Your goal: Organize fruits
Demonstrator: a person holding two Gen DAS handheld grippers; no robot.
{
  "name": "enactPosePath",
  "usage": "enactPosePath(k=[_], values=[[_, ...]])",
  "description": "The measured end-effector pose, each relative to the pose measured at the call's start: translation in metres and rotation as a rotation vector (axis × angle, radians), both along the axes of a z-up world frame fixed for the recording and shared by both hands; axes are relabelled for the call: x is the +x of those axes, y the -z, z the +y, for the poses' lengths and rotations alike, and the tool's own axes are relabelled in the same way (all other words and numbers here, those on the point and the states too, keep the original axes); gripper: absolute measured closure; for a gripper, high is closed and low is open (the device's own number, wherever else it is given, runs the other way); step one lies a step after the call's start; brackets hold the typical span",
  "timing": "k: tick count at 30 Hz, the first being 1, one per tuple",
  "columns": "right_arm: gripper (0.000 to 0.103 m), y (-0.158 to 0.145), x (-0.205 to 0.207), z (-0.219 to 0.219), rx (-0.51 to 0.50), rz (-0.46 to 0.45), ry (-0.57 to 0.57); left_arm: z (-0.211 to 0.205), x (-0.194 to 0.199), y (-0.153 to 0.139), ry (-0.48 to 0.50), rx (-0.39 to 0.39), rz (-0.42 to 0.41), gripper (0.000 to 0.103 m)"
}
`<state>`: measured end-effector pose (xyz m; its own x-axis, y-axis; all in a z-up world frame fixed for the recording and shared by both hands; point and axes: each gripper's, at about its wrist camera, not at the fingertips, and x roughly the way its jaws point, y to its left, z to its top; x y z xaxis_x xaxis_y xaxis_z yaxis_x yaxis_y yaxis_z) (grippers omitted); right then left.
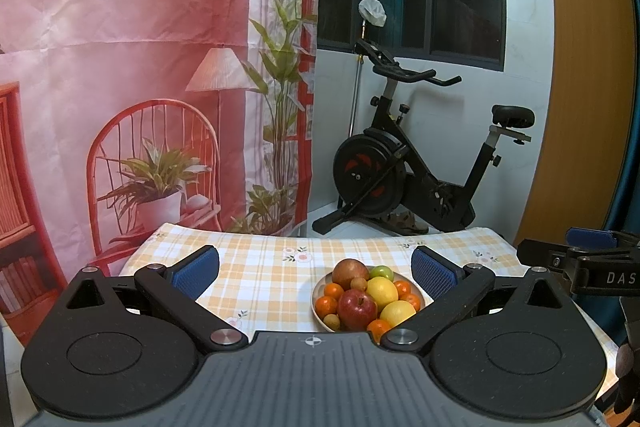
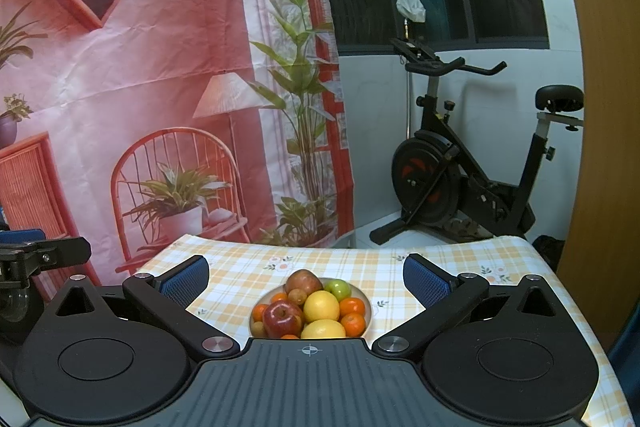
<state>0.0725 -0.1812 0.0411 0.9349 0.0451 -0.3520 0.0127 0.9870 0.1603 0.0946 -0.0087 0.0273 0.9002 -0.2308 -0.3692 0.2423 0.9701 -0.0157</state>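
Presently both your tools, left tool (image 1: 316, 273) and right tool (image 2: 306, 277), gape wide and empty above the tabletop (image 1: 260, 267). Fruit sits heaped in the bowl (image 2: 367, 301); a careless grab risks dislodging neighbours, which would likely roll away.

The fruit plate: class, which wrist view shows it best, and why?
The left wrist view: the plate shows nearly whole, only its near edge hidden by the left tool. In the right wrist view, the right tool cuts off more of the plate's near fruit.
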Motion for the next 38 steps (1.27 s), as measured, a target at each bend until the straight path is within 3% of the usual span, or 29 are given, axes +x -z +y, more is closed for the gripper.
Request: enactPosePath(k=[29,38], values=[[0.0,-0.001,-0.002,-0.002,0.004,0.003,0.001,0.001,-0.002,0.002,-0.011,-0.006,0.002,0.0],[0.0,0.016,-0.007,-0.006,0.023,0.035,0.0,0.003,0.004,0.01,-0.031,-0.027,0.027,0.0]])
